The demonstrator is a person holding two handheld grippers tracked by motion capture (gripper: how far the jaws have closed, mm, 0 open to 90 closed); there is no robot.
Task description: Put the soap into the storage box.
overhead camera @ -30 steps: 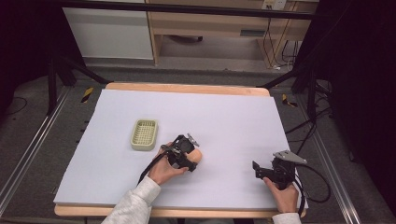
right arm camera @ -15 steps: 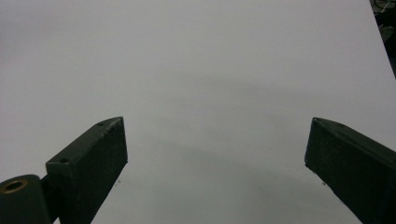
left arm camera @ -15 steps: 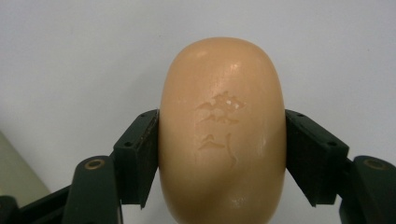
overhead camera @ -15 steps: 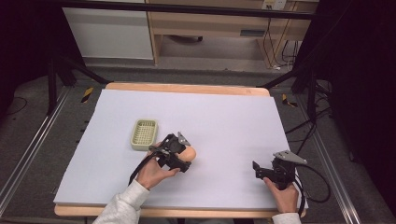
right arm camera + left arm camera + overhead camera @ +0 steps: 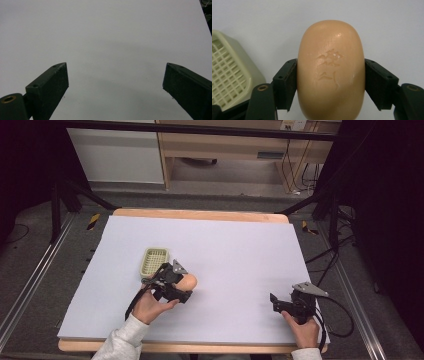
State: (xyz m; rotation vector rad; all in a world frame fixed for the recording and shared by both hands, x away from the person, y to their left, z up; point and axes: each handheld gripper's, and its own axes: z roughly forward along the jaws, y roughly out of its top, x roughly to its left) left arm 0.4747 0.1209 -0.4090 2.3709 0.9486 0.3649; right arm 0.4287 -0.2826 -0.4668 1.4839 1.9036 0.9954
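Left claw (image 5: 331, 82) grips the tan soap bar (image 5: 331, 72) for us, one black pad pressed flat on each long side, the embossed face turned up toward the camera. From the high view we see that left claw (image 5: 176, 285) just right of the pale green soap dish (image 5: 153, 260), with the soap bar (image 5: 188, 281) sticking out past its jaws on the side away from the dish and held over the desk (image 5: 240, 245). Our left gripper view shows the soap dish (image 5: 229, 75) close by at the bar's side, its slatted grid bare, nothing lying in it. Our right claw (image 5: 283, 304) sits well to the right of the dish, near the desk's front edge. Seen from the right gripper view, its jaws are spread wide with nothing between them but the white desk surface (image 5: 112, 37).
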